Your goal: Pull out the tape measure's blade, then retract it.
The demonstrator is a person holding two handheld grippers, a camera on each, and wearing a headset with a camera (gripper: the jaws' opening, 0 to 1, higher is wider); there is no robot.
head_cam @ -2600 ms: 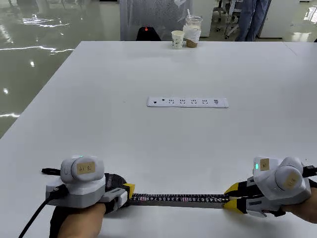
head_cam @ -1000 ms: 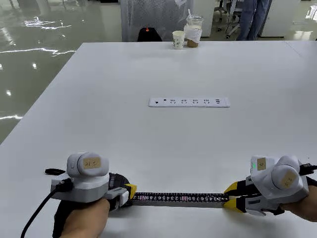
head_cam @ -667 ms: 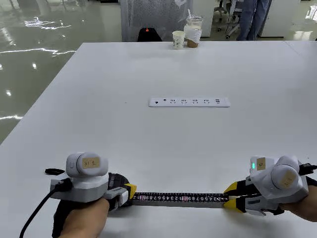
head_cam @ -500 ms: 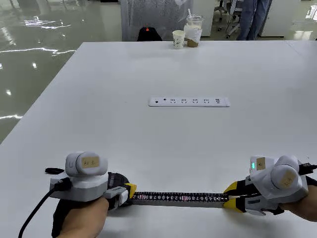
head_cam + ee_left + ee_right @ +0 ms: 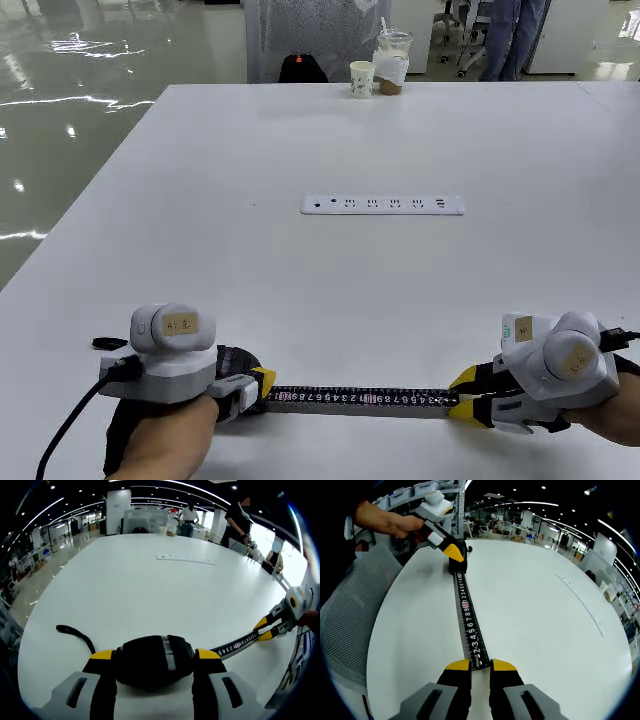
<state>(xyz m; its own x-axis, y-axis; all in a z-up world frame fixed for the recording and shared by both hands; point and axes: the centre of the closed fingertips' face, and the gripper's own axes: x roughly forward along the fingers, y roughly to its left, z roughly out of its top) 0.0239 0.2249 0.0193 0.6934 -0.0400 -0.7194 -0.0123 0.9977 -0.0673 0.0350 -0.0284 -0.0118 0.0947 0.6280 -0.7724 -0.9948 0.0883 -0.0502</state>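
Black-cased tape measure (image 5: 152, 661) rested on the white surface (image 5: 350, 290), clamped between the jaws of the left hand-held gripper (image 5: 257, 387). Its blade (image 5: 360, 398) lay flat along the surface, drawn out to the right hand-held gripper (image 5: 480, 666), whose jaws pinched the blade's end. Judged status: the pull-out step appeared complete or nearly so; retraction was not yet done.

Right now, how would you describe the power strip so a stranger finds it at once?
Look at the large white table. Near its middle, far beyond the stretched tape measure at the near edge, lies the power strip. It is a long, flat white bar with a row of sockets, alone there, unlike the cups at the far edge.
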